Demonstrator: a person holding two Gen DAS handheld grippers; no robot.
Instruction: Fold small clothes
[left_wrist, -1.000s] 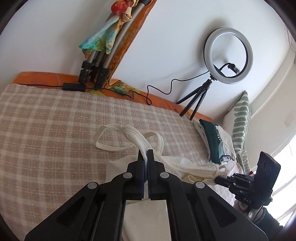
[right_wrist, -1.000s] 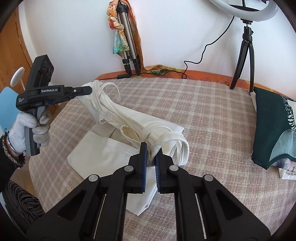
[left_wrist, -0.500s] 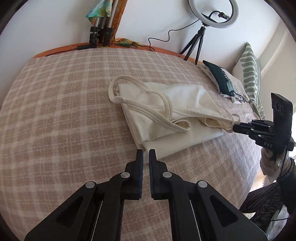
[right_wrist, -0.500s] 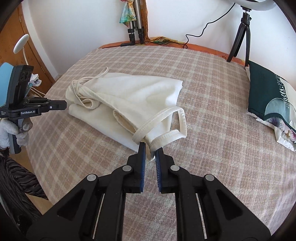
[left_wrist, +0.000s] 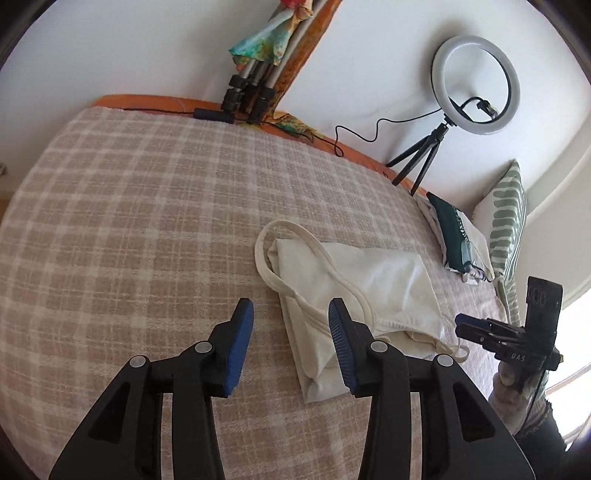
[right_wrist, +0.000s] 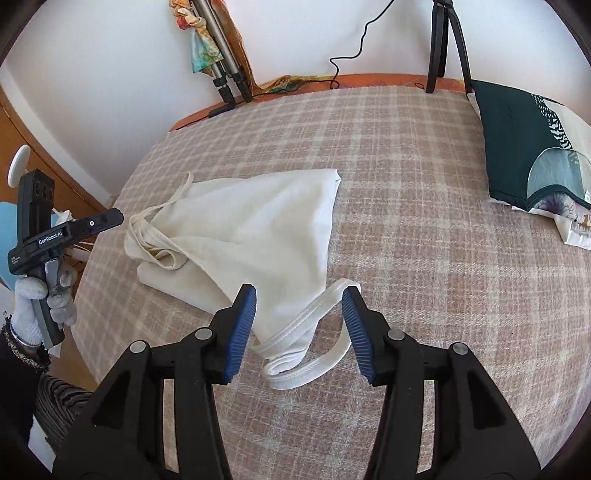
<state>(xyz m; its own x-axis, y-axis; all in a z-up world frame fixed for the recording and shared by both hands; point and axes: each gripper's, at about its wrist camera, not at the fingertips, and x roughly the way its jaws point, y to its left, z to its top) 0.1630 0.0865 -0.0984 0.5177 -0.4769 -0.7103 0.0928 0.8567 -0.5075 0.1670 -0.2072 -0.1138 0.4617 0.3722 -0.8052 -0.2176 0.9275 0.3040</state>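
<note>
Both grippers released, white top lying on the bed.
Left gripper (left_wrist: 291, 317) and right gripper (right_wrist: 299, 304): fingers just parted, gripping nothing; right straddles the strap. Folded white top (right_wrist: 258, 229) rests on checked bed (right_wrist: 424, 240); green pillow (right_wrist: 517, 147) well apart.

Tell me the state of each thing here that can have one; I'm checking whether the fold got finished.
white top: folded over itself, lying on the checked bedcover, held by neither claw.
strap loops: loose, sticking out near the right claw.
left claw: open, just been opening, nothing pinched.
right claw: open, just been opening, straps lie between, not pinched.
ring light: upright on its tripod.
dark green garment: folded, lying aside.
</note>
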